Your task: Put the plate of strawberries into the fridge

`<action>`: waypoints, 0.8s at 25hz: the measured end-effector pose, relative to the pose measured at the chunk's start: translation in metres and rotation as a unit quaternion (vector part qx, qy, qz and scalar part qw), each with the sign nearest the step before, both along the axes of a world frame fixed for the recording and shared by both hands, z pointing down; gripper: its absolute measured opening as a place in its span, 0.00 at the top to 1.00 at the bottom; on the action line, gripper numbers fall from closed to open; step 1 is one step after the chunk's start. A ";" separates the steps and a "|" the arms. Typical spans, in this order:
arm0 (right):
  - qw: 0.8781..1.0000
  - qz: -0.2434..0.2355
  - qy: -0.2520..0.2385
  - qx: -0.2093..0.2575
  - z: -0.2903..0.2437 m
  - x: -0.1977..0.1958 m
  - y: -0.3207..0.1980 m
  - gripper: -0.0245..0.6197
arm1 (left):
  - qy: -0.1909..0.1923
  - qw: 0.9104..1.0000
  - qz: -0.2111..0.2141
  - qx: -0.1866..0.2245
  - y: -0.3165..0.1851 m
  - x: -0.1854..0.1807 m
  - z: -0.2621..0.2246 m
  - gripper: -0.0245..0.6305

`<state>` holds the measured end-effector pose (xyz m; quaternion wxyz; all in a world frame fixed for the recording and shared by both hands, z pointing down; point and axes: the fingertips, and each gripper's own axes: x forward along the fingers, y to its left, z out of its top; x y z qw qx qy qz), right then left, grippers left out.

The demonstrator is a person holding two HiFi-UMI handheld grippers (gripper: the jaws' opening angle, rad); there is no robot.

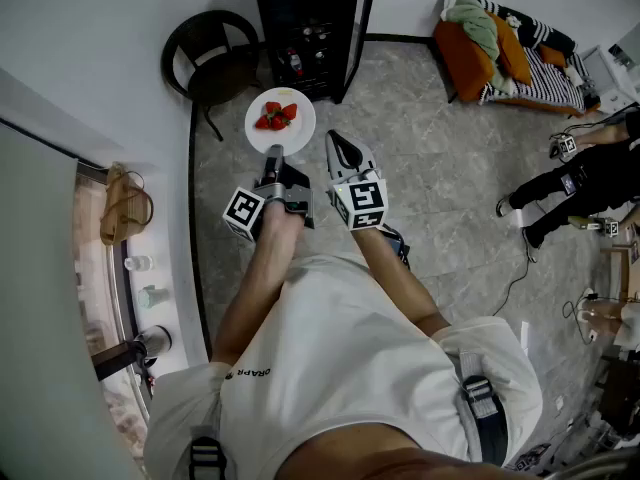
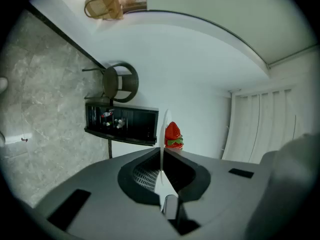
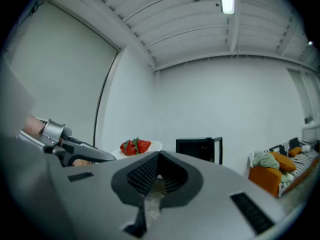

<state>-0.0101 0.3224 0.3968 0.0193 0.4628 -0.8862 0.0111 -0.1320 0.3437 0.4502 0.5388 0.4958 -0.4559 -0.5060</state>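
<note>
Your left gripper clamps the round white plate of red strawberries at its 6 o'clock rim; your right gripper sits closed, empty.

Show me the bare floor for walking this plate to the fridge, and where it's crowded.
Bare floor runs from the plate to the fridge and right toward the sofa. Crowded: the chair beside the fridge, cables and a person at right.
</note>
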 end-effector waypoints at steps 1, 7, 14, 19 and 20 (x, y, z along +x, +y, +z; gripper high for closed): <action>1.000 -0.001 0.001 0.002 0.000 -0.001 -0.001 0.94 | 0.001 1.000 0.000 0.001 -0.001 0.000 0.000 0.95; 1.000 -0.002 0.006 0.009 0.001 -0.003 -0.004 0.94 | 0.007 1.000 0.001 0.006 -0.004 0.000 0.001 0.95; 1.000 0.001 0.003 0.006 0.001 0.001 -0.006 0.94 | 0.006 1.000 0.000 0.002 -0.004 0.003 0.003 0.95; 1.000 -0.004 -0.013 0.006 0.000 0.016 -0.002 0.94 | 0.000 1.000 -0.003 0.004 0.000 0.019 0.003 0.95; 1.000 -0.005 -0.014 0.005 0.000 0.018 -0.001 0.94 | -0.002 1.000 -0.003 0.002 0.001 0.021 0.004 0.95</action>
